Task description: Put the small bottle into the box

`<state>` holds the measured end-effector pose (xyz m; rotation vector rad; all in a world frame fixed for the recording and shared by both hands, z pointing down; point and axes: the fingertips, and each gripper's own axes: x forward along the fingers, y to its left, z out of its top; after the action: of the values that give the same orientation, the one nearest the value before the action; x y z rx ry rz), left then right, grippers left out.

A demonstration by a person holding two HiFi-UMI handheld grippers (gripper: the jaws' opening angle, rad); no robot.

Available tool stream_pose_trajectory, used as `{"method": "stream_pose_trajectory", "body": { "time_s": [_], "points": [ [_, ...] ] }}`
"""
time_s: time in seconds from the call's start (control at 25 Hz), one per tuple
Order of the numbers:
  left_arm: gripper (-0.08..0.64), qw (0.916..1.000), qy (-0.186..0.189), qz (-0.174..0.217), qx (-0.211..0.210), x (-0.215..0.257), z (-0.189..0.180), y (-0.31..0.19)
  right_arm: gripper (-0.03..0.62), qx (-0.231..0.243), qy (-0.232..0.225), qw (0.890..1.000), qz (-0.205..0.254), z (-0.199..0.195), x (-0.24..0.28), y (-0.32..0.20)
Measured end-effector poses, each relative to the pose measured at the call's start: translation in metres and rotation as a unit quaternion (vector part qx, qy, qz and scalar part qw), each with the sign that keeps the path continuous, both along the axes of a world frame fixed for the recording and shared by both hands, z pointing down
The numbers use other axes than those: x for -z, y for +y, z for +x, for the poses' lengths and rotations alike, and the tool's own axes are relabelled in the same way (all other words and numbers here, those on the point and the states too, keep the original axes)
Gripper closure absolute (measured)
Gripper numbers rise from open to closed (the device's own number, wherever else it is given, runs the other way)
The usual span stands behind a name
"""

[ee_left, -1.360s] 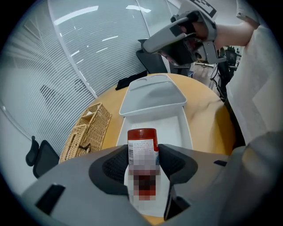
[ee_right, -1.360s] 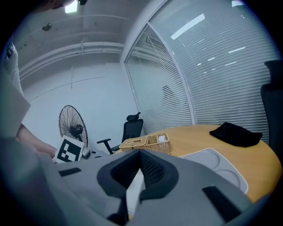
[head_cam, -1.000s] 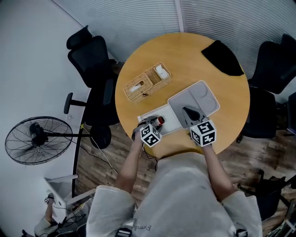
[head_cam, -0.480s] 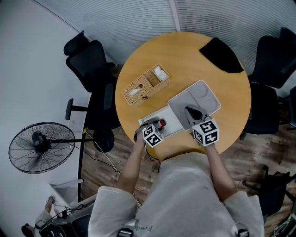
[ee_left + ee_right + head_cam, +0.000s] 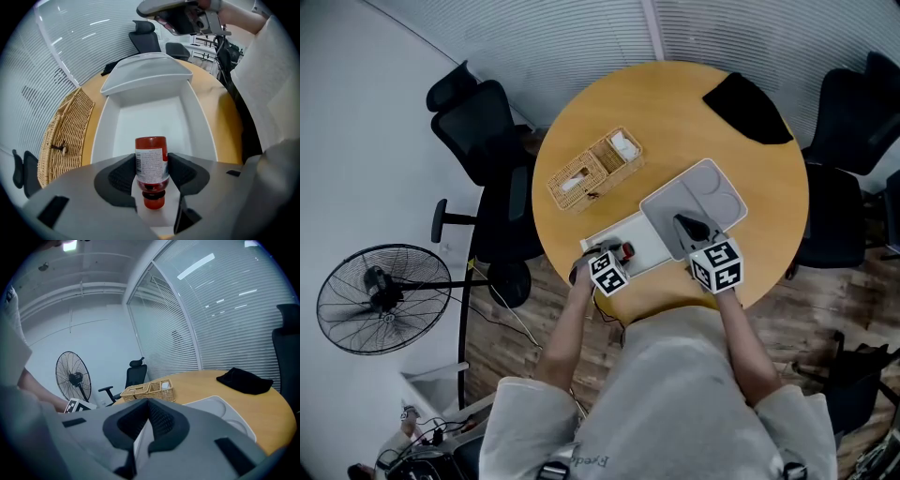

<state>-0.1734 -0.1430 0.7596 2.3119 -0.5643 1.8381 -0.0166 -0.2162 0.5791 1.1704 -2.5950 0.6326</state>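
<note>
The small bottle (image 5: 151, 159) is red with a printed label and a red cap that points back at the camera. My left gripper (image 5: 151, 172) is shut on it, both pads against its sides, over the near end of the shallow white box (image 5: 150, 117). In the head view the left gripper (image 5: 615, 253) and the bottle (image 5: 625, 249) are at the box's left end (image 5: 652, 251). The grey lid (image 5: 698, 199) lies tilted at the box's far right. My right gripper (image 5: 685, 229) is shut on the lid's thin edge (image 5: 140, 437).
A wicker basket (image 5: 593, 169) with compartments stands left of the box on the round wooden table (image 5: 675, 103). A black cloth (image 5: 748, 112) lies at the table's far right. Black office chairs (image 5: 483, 122) ring the table, and a floor fan (image 5: 380, 298) stands at the left.
The head camera has shifted a little. Both grippers keep their places and their grips, with the bottle still over the box's near end.
</note>
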Motion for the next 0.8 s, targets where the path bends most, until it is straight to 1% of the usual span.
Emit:
{"method": "stream_pose_trajectory", "body": {
  "time_s": [0.16,0.36,0.6,0.8],
  "points": [
    [0.327,1.0000,0.002,-0.006,0.005,-0.0016,-0.0022,-0.0006,0.574,-0.005,0.000,1.000,-0.001,0.0022,-0.0001,0.0000],
    [0.327,0.9997,-0.016,-0.013,-0.015,-0.0037,-0.0056,0.0035,0.574,-0.002,0.002,1.000,0.001,0.0016,-0.0003,0.0018],
    [0.327,0.9997,-0.017,-0.016,-0.003,-0.0040,-0.0091,0.0028,0.574,0.003,0.002,1.000,0.002,-0.0011,-0.0004,0.0030],
    [0.322,0.9996,-0.024,-0.013,-0.002,-0.0067,-0.0083,0.0031,0.574,0.008,0.004,1.000,0.002,-0.0028,-0.0015,0.0045]
  ]
}}
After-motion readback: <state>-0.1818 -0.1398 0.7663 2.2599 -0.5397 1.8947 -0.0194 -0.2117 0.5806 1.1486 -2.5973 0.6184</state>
